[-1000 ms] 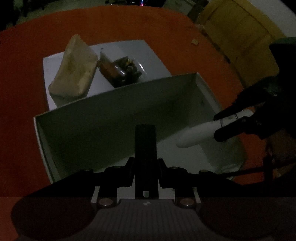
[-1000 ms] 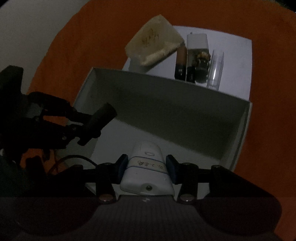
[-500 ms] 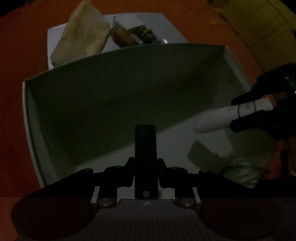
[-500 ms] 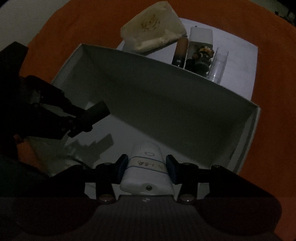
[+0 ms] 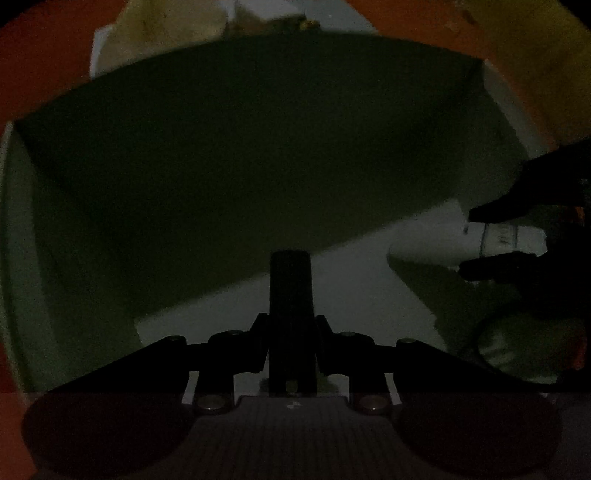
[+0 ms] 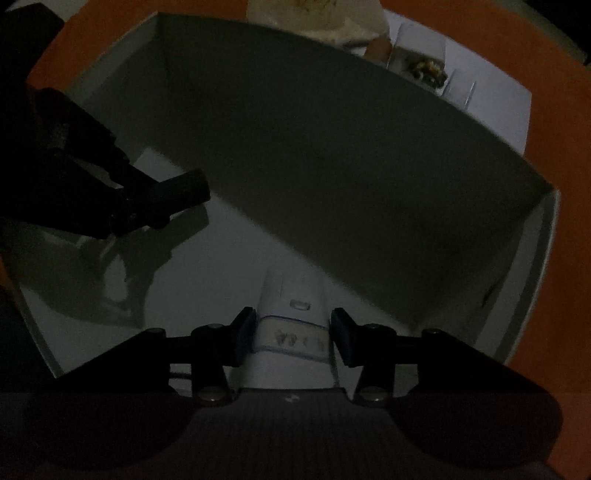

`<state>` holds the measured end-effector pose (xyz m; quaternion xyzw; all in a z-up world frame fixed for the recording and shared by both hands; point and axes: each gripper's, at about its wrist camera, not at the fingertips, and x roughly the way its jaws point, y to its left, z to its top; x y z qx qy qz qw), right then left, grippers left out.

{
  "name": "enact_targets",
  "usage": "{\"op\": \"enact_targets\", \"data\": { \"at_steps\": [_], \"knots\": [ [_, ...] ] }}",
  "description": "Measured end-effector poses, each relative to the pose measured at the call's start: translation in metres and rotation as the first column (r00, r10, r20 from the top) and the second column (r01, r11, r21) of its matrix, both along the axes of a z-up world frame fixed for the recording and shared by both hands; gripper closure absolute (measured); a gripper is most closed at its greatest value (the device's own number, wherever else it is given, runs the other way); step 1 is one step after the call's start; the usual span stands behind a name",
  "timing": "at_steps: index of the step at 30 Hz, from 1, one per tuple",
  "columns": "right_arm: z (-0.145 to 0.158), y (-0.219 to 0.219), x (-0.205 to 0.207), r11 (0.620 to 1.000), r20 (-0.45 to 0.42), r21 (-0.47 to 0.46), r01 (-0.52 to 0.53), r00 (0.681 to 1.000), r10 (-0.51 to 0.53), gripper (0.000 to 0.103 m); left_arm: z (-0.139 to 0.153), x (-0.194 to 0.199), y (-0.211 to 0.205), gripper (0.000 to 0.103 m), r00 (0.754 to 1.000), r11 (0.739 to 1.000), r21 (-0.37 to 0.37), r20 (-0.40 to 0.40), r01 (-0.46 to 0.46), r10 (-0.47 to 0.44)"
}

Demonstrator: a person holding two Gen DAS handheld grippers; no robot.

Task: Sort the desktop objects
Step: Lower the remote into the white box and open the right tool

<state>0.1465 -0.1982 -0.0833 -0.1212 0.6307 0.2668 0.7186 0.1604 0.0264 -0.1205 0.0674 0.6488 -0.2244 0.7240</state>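
Note:
My left gripper is shut on a slim black bar that sticks out past its fingers. It points down into an open white box, close above the floor. In the right wrist view the same left gripper enters from the left with the black bar. My right gripper is shut on a white device with a handwritten label band, low inside the white box. The left wrist view shows the right gripper and the white device at the right.
Behind the box lies its white lid on the orange tabletop. On the lid rest a tan packet and a small clear pack of dark items. The box walls stand close around both grippers.
Both grippers have sunk into the white box, whose walls now fill each view. The lid and its items have slid to the top edge. Both grips are unchanged.

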Motion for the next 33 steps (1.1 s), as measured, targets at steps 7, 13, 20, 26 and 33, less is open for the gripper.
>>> {"op": "enact_targets", "data": {
  "at_steps": [7, 13, 20, 26, 33],
  "knots": [
    [-0.024, -0.002, 0.003, 0.998, -0.107, -0.052, 0.032, 0.994, -0.038, 0.075, -0.01, -0.003, -0.006, 0.082, 0.999, 1.0, 0.015, -0.044, 0.01, -0.009],
    [-0.031, 0.002, 0.006, 0.996, -0.1, -0.089, 0.03, 0.994, -0.039, 0.074, -0.019, 0.003, -0.01, 0.082, 0.997, 0.999, 0.032, -0.079, 0.005, -0.003],
    [-0.031, 0.0, 0.002, 0.995, -0.094, -0.092, 0.032, 0.995, -0.041, 0.072, -0.015, 0.003, -0.017, 0.081, 0.999, 0.999, 0.046, -0.047, 0.022, -0.02],
    [-0.031, 0.008, 0.002, 0.995, -0.095, -0.094, 0.033, 0.995, -0.042, 0.071, -0.016, 0.009, -0.014, 0.018, 0.999, 0.998, 0.059, -0.038, 0.003, 0.0],
    [-0.027, 0.008, 0.002, 0.995, -0.091, -0.094, 0.042, 0.995, -0.051, 0.071, -0.015, 0.01, -0.012, 0.017, 0.999, 0.999, 0.036, -0.042, -0.005, 0.007]
  ]
}}
